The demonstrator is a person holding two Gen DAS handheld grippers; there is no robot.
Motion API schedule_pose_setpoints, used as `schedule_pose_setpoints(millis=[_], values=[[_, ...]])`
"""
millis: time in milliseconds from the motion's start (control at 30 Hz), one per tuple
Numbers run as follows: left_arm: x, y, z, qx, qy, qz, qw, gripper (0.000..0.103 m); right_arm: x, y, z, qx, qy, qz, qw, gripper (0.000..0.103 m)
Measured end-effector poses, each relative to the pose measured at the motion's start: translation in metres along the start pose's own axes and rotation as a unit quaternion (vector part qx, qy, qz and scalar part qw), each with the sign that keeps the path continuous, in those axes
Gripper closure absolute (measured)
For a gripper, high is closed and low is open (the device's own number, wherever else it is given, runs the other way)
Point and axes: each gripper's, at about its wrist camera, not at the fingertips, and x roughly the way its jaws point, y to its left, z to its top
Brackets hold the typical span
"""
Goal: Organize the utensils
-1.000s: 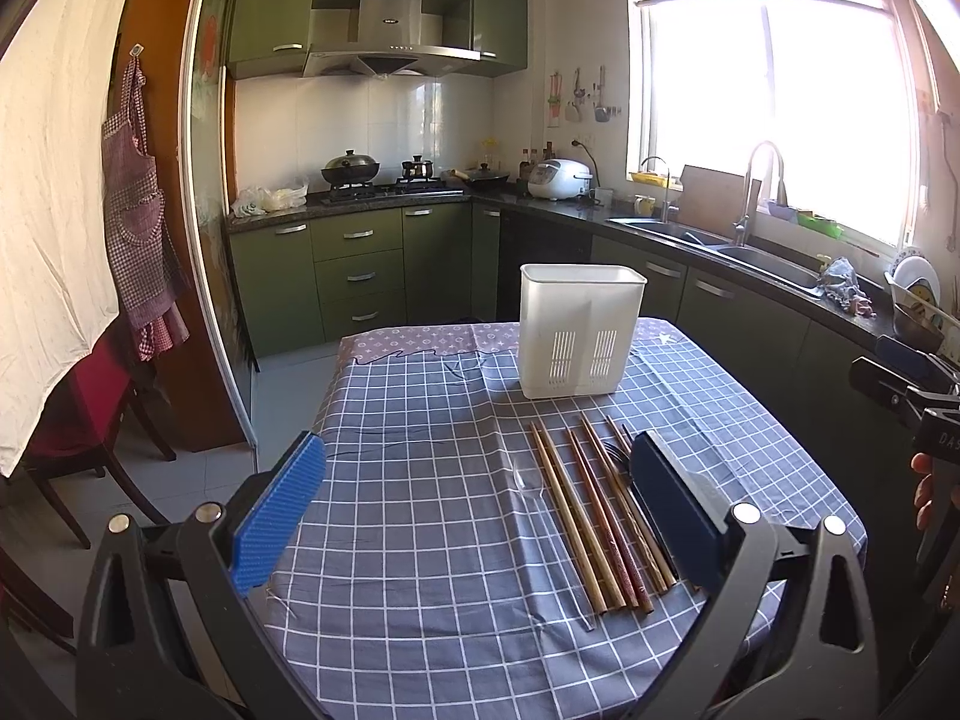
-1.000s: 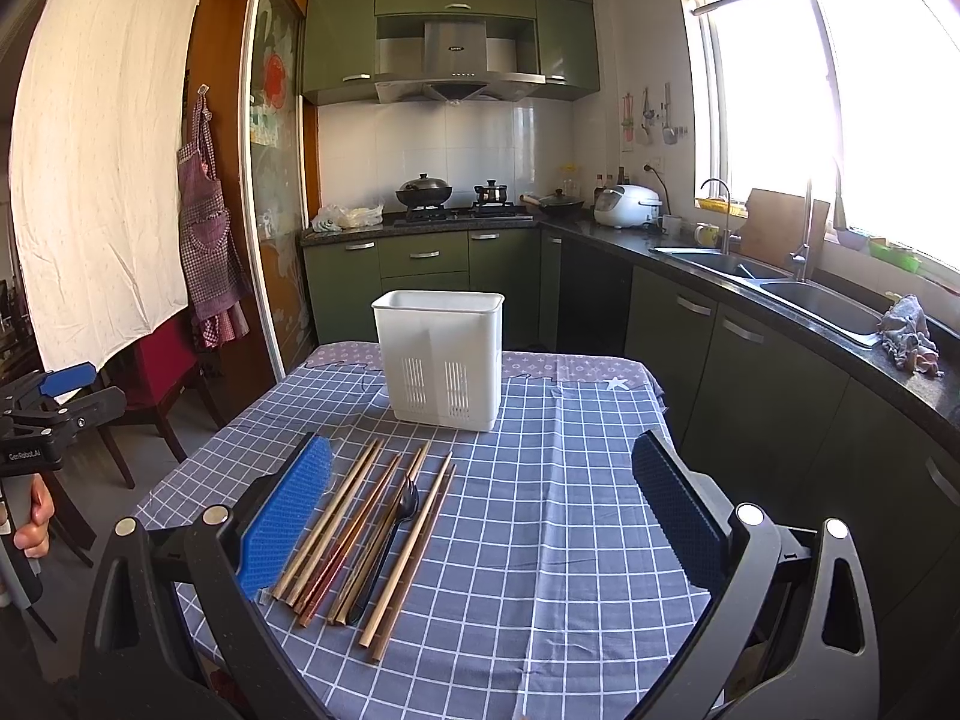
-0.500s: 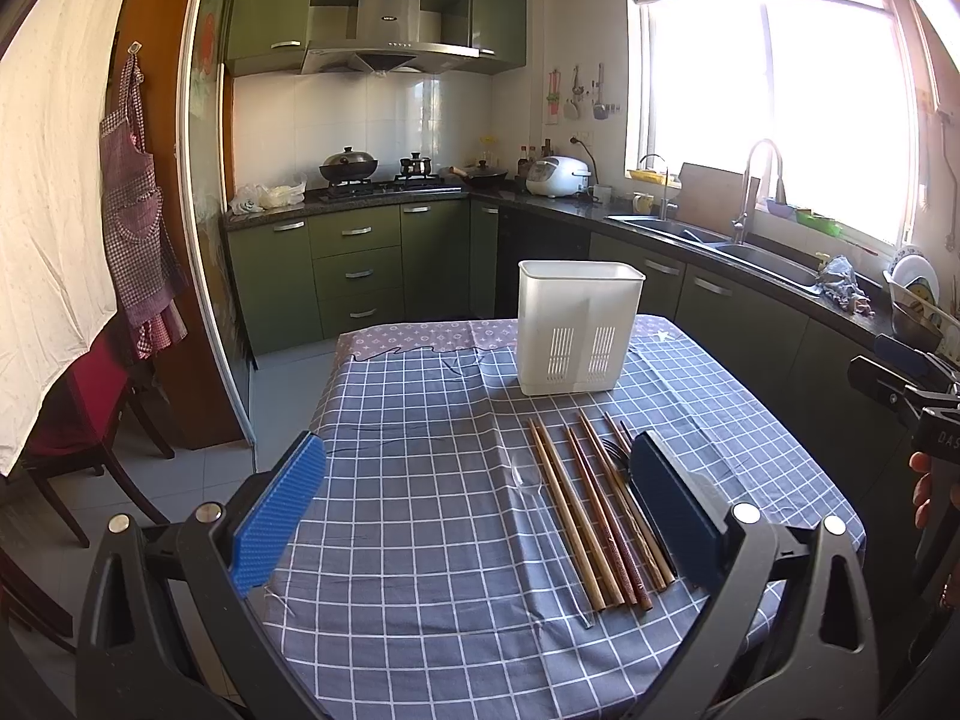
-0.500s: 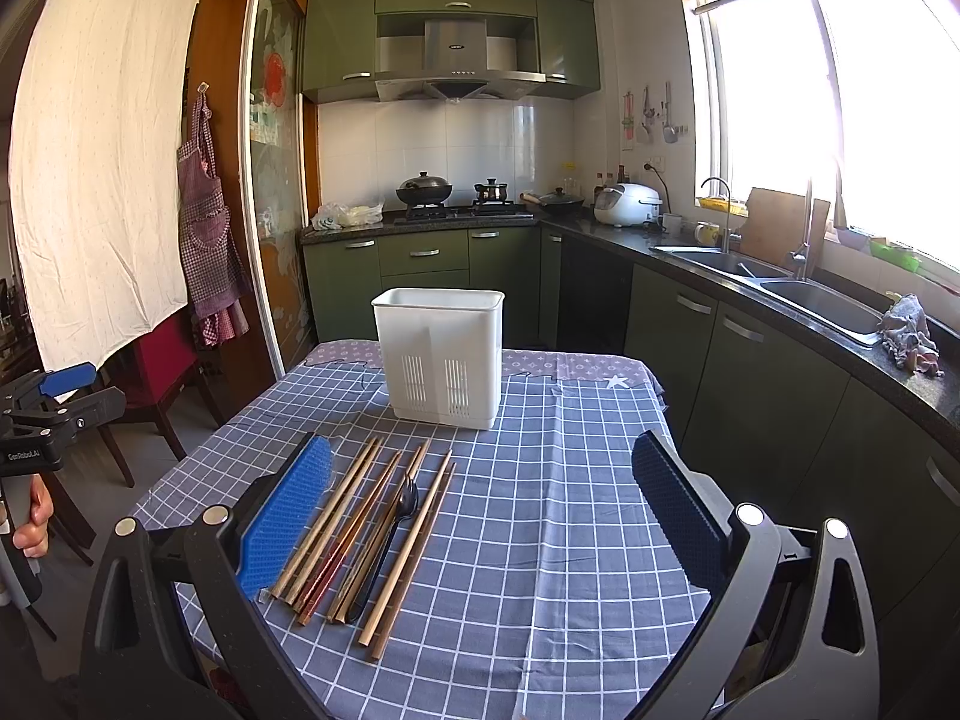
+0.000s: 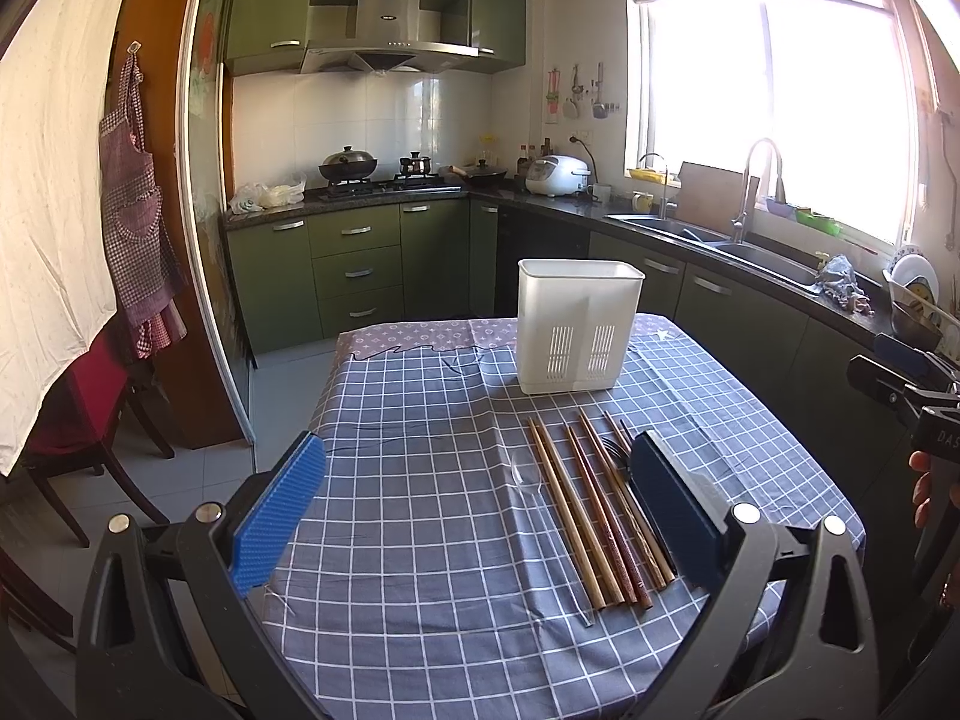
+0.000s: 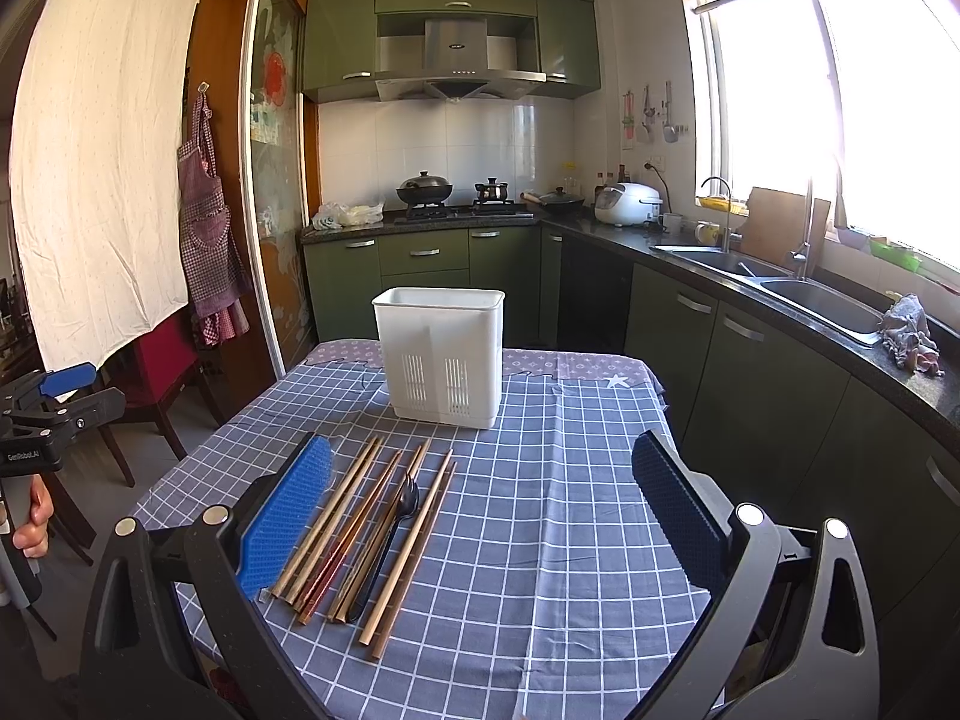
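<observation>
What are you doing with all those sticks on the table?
A person holds a gripper in each hand, tidying utensils. The left gripper and right gripper are both open and hold nothing. The chopsticks, a black fork and a clear spoon lie on the checked tablecloth. The white holder stands behind them.

A home kitchen — green cabinets, a range hood over a gas stove with a wok. A rice cooker, a steel sink under the window and a hanging apron — all domestic.
</observation>
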Motion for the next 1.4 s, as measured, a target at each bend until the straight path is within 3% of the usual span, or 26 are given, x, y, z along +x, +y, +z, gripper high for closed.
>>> schedule_pose_setpoints(millis=[633,833,933,1067,1167,1300,1400], values=[[0.003,-0.002,-0.001,0.005,0.007,-0.001,1.0000,0.006,0.004,-0.001,-0.001,0.000,0.008,-0.002,1.000,0.004],[0.013,-0.003,-0.001,0.004,0.024,-0.005,0.9997,0.006,0.014,-0.003,-0.001,-0.002,0.028,-0.005,1.000,0.004],[0.031,-0.005,0.004,0.005,0.057,-0.012,0.9983,0.006,0.030,-0.007,0.001,-0.010,0.057,-0.005,0.998,0.004],[0.071,-0.009,0.011,-0.003,0.132,-0.039,0.9904,0.006,0.059,-0.019,0.001,-0.006,0.114,0.001,0.993,0.004],[0.105,-0.014,0.013,-0.016,0.192,-0.064,0.9792,0.006,0.082,-0.037,0.001,0.032,0.167,0.036,0.985,0.004],[0.149,-0.027,0.012,-0.023,0.269,-0.097,0.9579,0.006,0.113,-0.057,-0.003,0.088,0.239,0.091,0.963,0.004],[0.177,-0.033,0.010,-0.022,0.303,-0.085,0.9489,0.006,0.123,-0.062,-0.004,0.095,0.263,0.094,0.956,0.004]])
